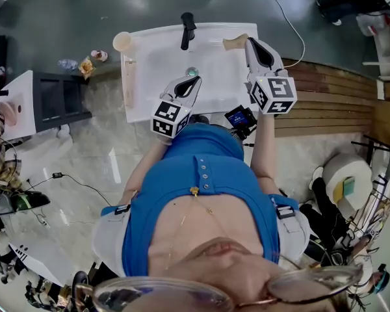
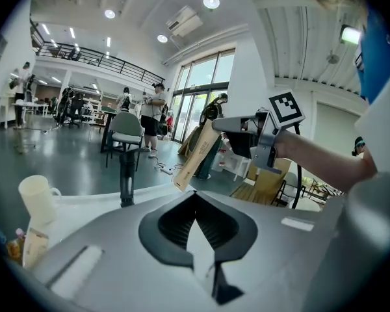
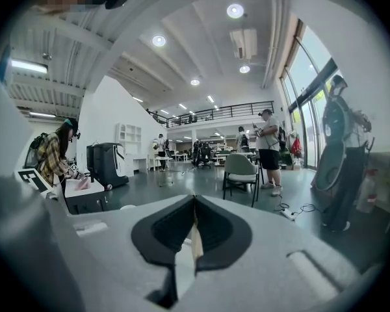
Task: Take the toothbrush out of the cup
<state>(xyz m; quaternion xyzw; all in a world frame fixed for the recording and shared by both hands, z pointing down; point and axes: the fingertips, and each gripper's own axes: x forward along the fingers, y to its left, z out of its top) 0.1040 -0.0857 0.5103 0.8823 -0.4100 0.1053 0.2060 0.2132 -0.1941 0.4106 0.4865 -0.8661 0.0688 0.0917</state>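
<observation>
A cream cup [image 1: 122, 41] stands on the far left corner of the white sink [image 1: 138, 96]; it also shows at the left as the cup [image 2: 38, 197]. My right gripper [image 1: 249, 41] is over the sink's far right corner, shut on a tan toothbrush [image 1: 235, 42] that sticks out to the left. From the left gripper view the right gripper [image 2: 216, 123] holds the toothbrush [image 2: 196, 155] slanting downward in the air. A thin tan strip [image 3: 195, 236] shows between the right gripper's [image 3: 195, 197] closed jaws. My left gripper [image 1: 194, 81] hangs over the basin, shut and empty, as the left gripper [image 2: 196, 194] shows.
A black faucet [image 1: 188, 30] stands at the sink's back edge, with the drain [image 1: 192, 71] below it. Small items [image 1: 86, 65] lie on the floor left of the sink. A wooden platform [image 1: 331, 103] lies to the right. People and a chair [image 2: 127, 129] are far off.
</observation>
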